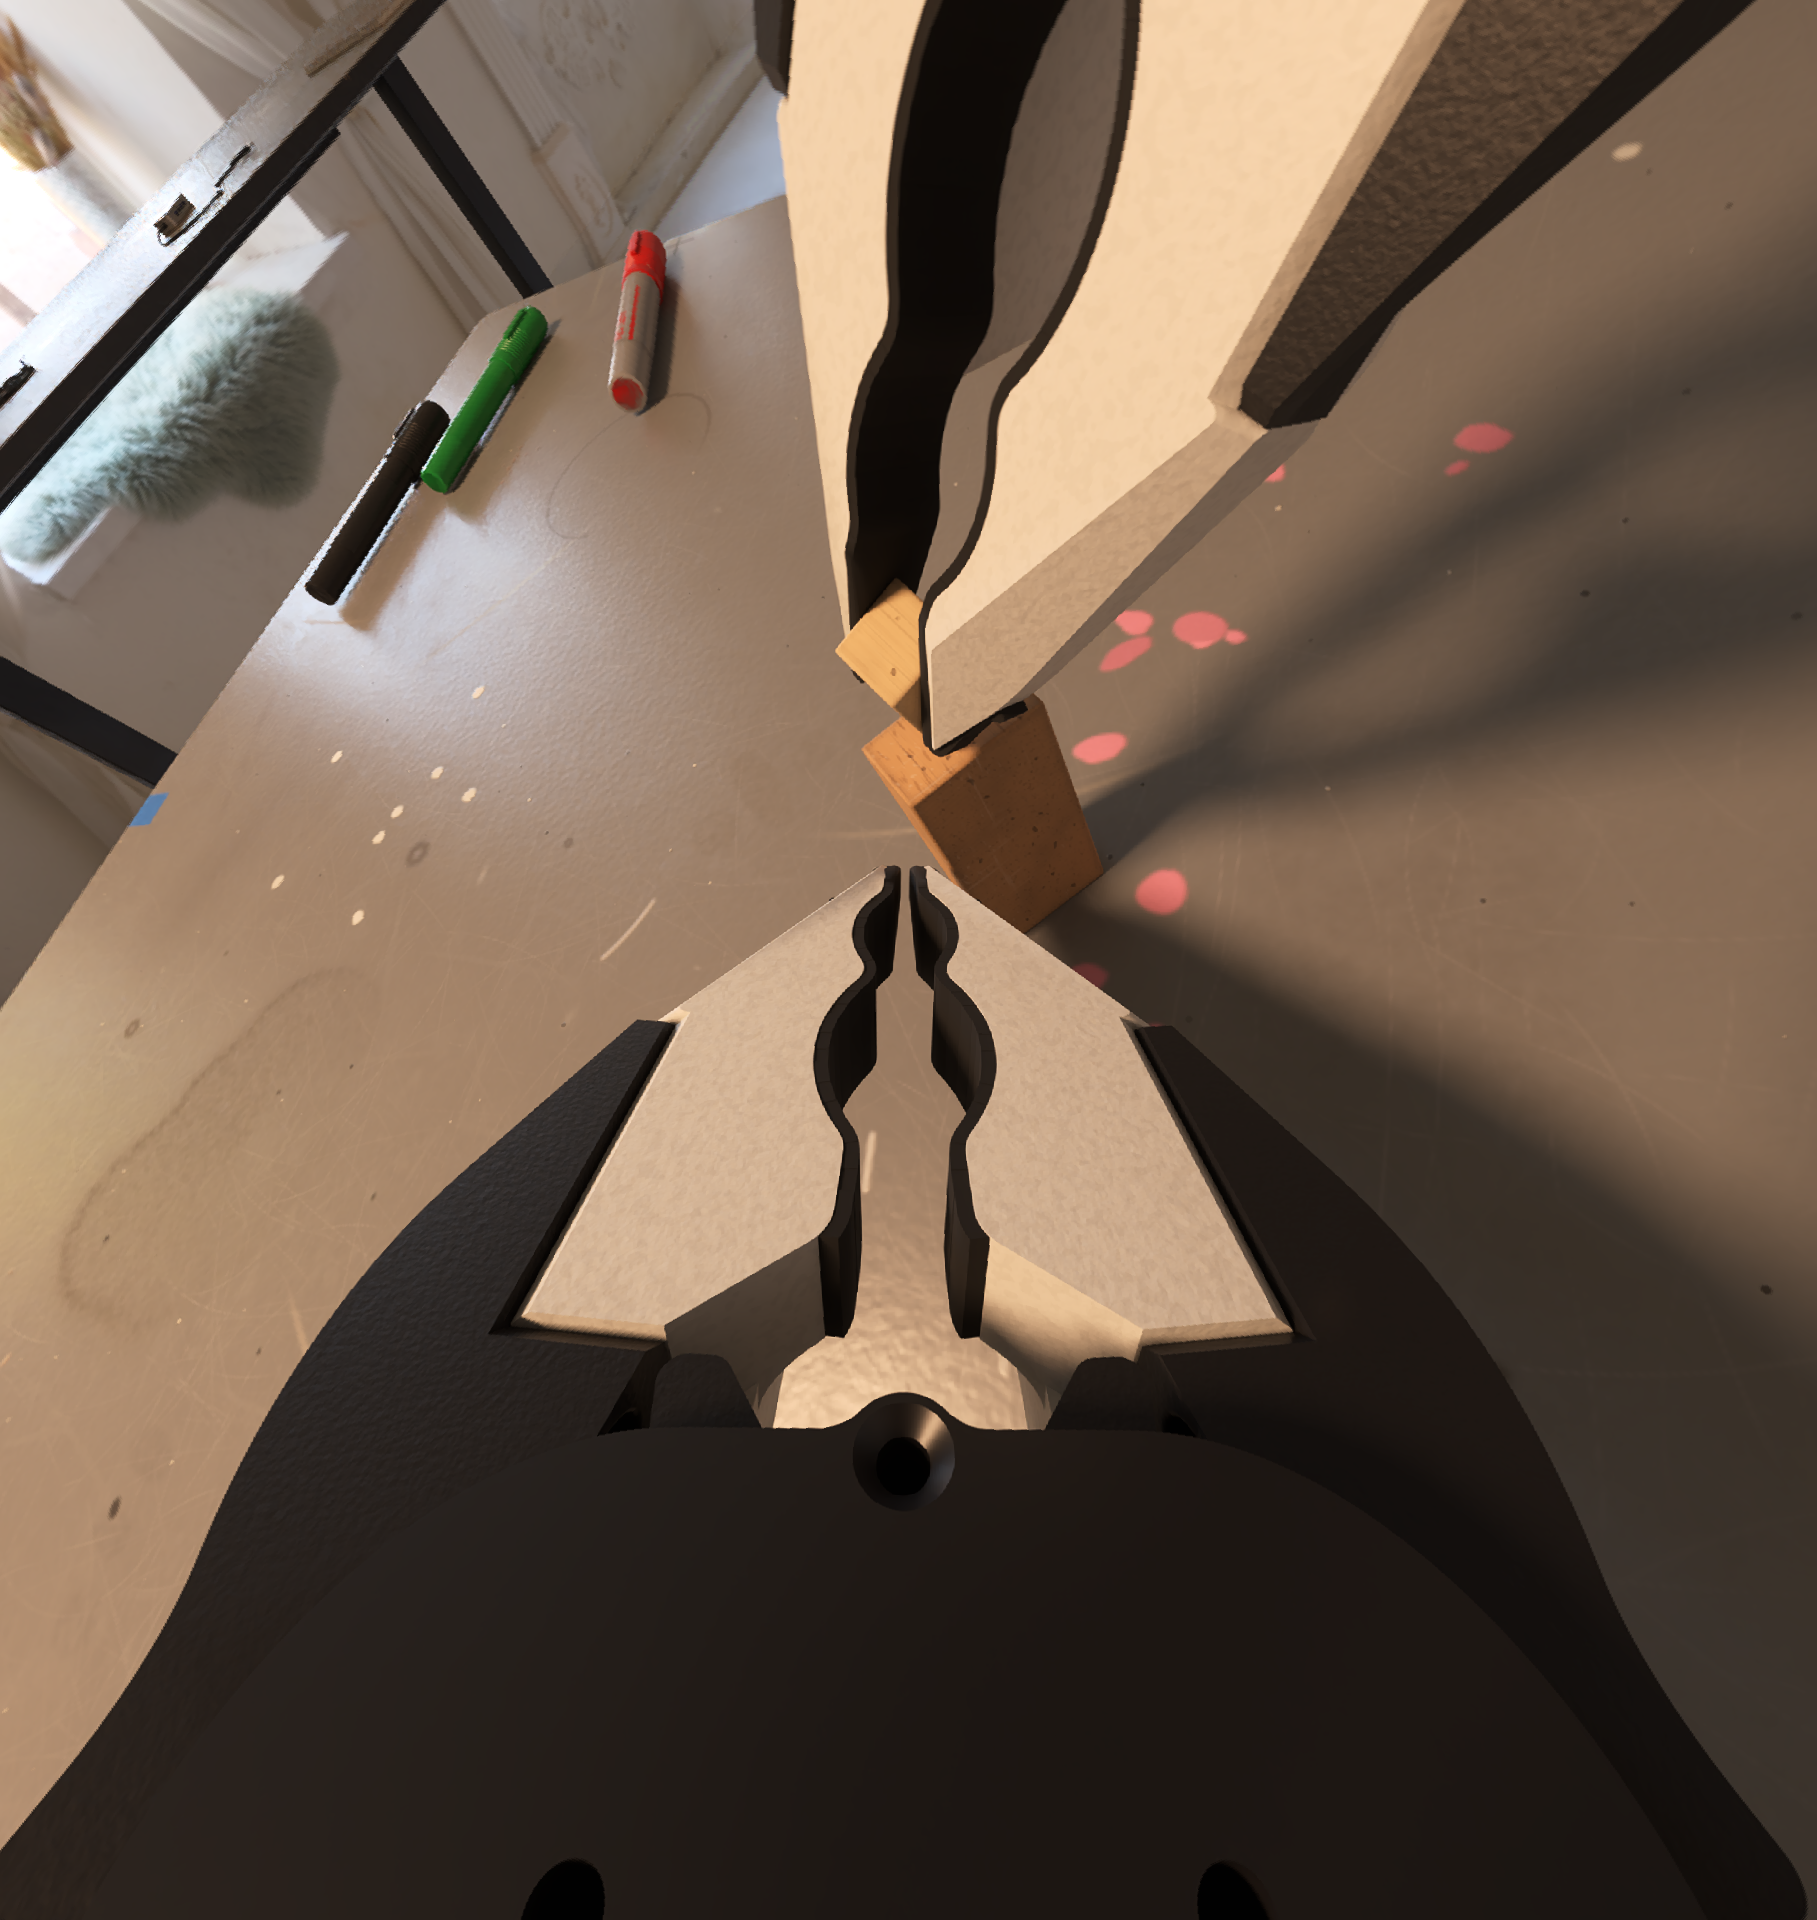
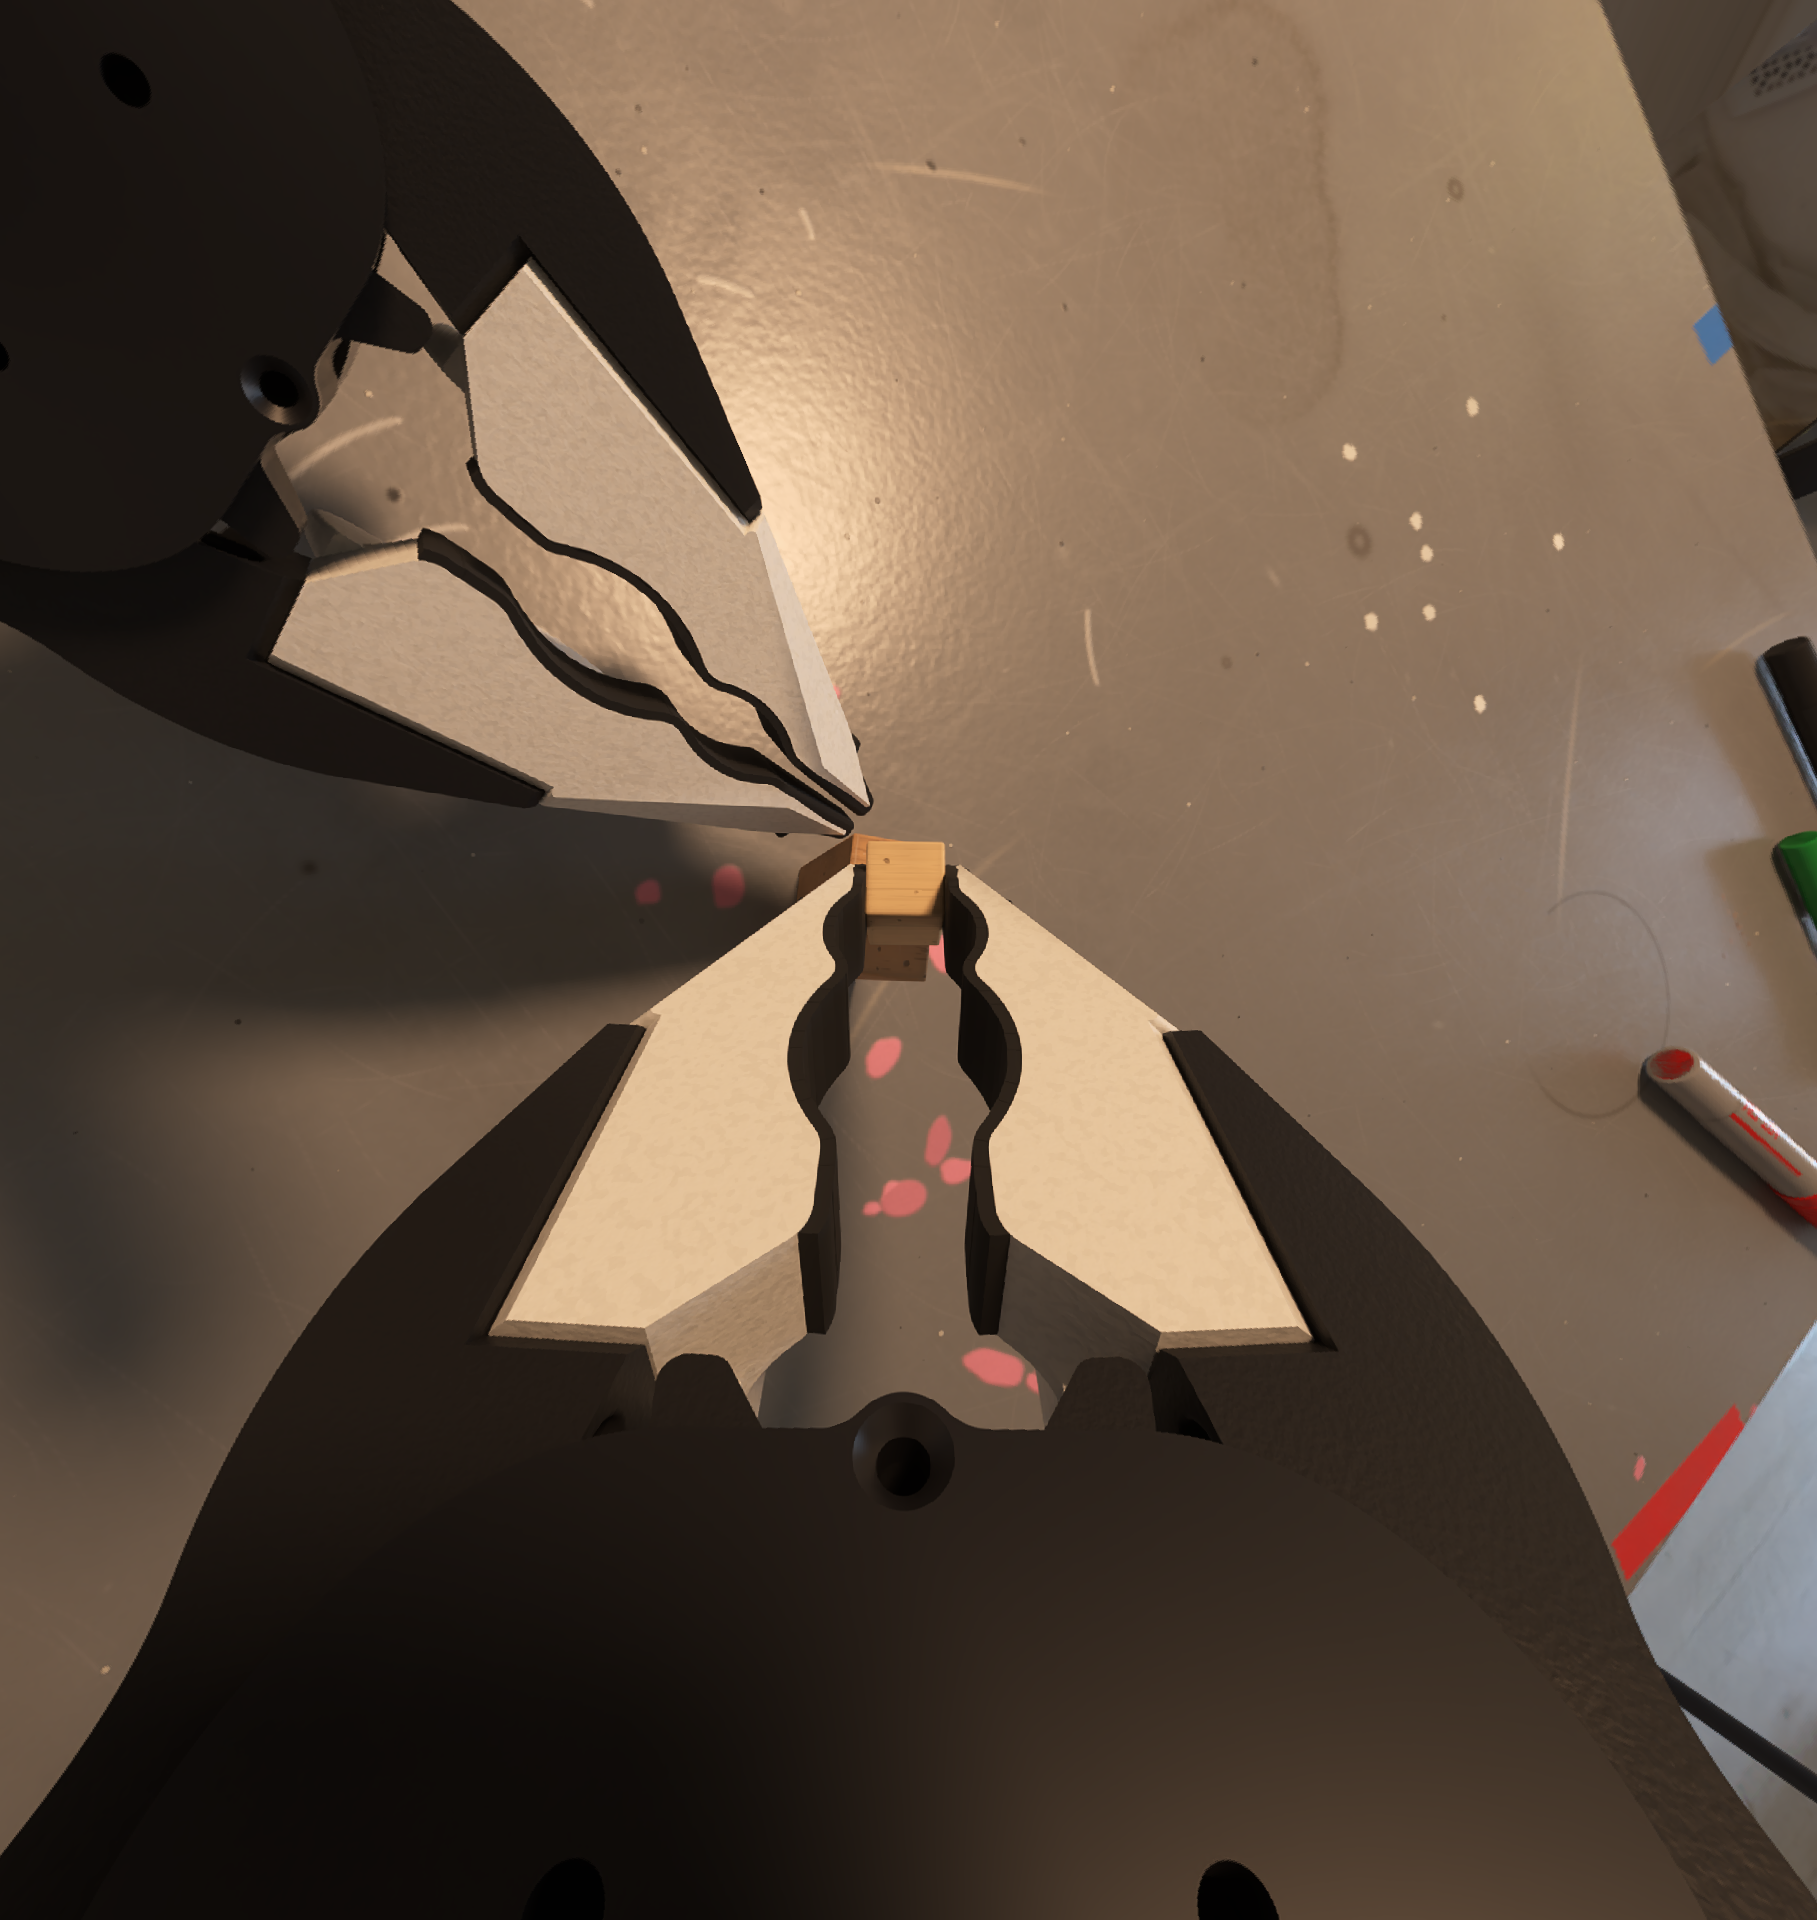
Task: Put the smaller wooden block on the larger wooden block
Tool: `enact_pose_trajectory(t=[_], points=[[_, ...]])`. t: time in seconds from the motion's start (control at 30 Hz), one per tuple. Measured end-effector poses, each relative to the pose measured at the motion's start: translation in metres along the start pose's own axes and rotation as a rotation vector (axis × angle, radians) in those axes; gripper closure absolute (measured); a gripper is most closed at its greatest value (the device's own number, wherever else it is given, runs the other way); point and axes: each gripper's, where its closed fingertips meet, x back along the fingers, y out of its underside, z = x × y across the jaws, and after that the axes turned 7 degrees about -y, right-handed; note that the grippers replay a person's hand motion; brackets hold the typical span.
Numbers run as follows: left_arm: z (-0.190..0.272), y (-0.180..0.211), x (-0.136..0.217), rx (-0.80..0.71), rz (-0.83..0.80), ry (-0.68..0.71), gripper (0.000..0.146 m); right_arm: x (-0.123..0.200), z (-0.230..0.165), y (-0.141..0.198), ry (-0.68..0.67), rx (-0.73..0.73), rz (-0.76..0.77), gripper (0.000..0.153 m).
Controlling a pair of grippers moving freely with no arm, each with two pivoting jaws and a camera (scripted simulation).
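Note:
My right gripper (image 2: 904, 883) is shut on the smaller, pale wooden block (image 2: 904, 878). In the left wrist view this gripper (image 1: 899, 696) comes down from the top with the small block (image 1: 880, 644) at its tips. The larger, darker wooden block (image 1: 992, 821) stands on the table directly under it; it also shows between my right fingers (image 2: 896, 956). The small block is at or just above its top; I cannot tell if they touch. My left gripper (image 1: 904, 875) is shut and empty, with its tips (image 2: 850, 821) right beside the larger block.
Three markers lie near the table's edge: black (image 1: 374, 509), green (image 1: 483, 400) and red (image 1: 637, 322); they also show at the right in the right wrist view (image 2: 1756, 1143). Pink spots (image 1: 1158, 891) dot the table around the blocks. The table edge (image 1: 156, 790) runs along the left.

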Motion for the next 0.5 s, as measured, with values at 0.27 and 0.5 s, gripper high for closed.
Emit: enact_pose_trajectory(t=[0.27, 0.5], points=[[0.0042, 0.0007, 0.0017, -0.094, 0.012, -0.028, 0.145, 0.0002, -0.0078, 0.0048, -0.145, -0.058, 0.022, 0.139], [0.0055, 0.0011, 0.0026, -0.124, 0.007, -0.038, 0.145, -0.0013, -0.0092, 0.0038, -0.18, -0.067, 0.04, 0.139]])
